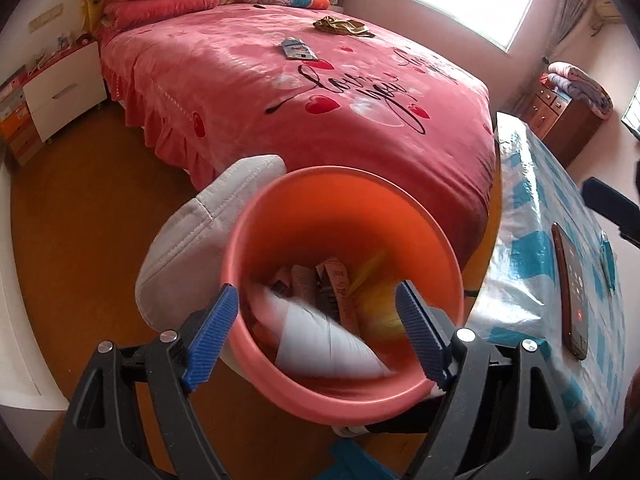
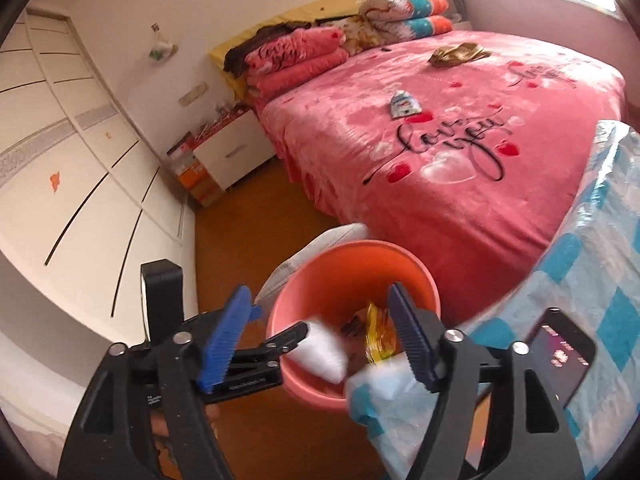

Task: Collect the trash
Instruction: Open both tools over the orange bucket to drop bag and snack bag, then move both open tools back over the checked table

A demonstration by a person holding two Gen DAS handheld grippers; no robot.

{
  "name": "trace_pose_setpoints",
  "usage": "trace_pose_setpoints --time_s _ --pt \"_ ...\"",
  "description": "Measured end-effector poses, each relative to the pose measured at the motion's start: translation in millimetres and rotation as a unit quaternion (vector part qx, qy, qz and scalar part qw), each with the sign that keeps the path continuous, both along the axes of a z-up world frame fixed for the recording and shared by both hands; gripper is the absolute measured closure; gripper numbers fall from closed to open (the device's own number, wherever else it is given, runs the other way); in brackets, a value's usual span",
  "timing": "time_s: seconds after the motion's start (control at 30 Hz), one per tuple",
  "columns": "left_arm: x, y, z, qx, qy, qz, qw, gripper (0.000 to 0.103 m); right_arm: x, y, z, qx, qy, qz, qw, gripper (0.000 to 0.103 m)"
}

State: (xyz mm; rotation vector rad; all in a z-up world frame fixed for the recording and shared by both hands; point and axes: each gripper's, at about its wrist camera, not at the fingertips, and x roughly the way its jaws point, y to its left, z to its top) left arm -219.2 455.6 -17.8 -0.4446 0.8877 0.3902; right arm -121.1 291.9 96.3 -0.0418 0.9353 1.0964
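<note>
Bedroom with pink bed [image 1: 280, 92]; both grippers' fingers [image 1: 416, 328] released over the trash-filled pink bucket [image 1: 400, 192]

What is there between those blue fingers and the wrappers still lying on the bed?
Nothing visible. The blue-white wrapper and the gold wrapper lie in the open on the pink bedspread. The pink bin sits directly under both open grippers, left gripper and right gripper, below the way to the bed.

Left wrist: close above bucket [image 1: 340, 280], angled down, bed [image 1: 320, 100] at 12 o'clock.
Right wrist: slightly farther back, same facing.
Shared: bucket, bed, table [image 2: 600, 260].
</note>
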Motion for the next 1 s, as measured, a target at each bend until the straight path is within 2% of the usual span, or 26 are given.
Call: trace_pose_setpoints --time_s 0.3,0.43,0.5,0.6,0.8,1.0 --pt "-3 -5 17 0.014 -0.025 -0.005 0.9996 0.021 0 -33 13 -0.001 -0.030 -0.049 0.998 0.014" --pt "-4 -17 28 0.043 -0.052 -0.016 0.9976 0.020 -1 -48 18 -0.003 -0.049 -0.068 0.996 0.014" --pt "-5 -27 34 0.066 -0.064 -0.023 0.9955 0.017 -1 -58 20 -0.005 -0.061 -0.083 0.995 0.012" --pt "-3 -41 43 0.085 -0.082 -0.039 0.9922 0.017 0 -72 19 -0.004 -0.064 -0.100 0.993 0.012" --pt "4 -66 59 0.096 -0.098 -0.074 0.9877 0.014 3 -100 12 0.004 -0.059 -0.135 0.989 0.012" --pt "9 -89 77 0.100 -0.110 -0.096 0.9841 0.012 5 -132 15 0.010 -0.074 -0.173 0.982 0.012"
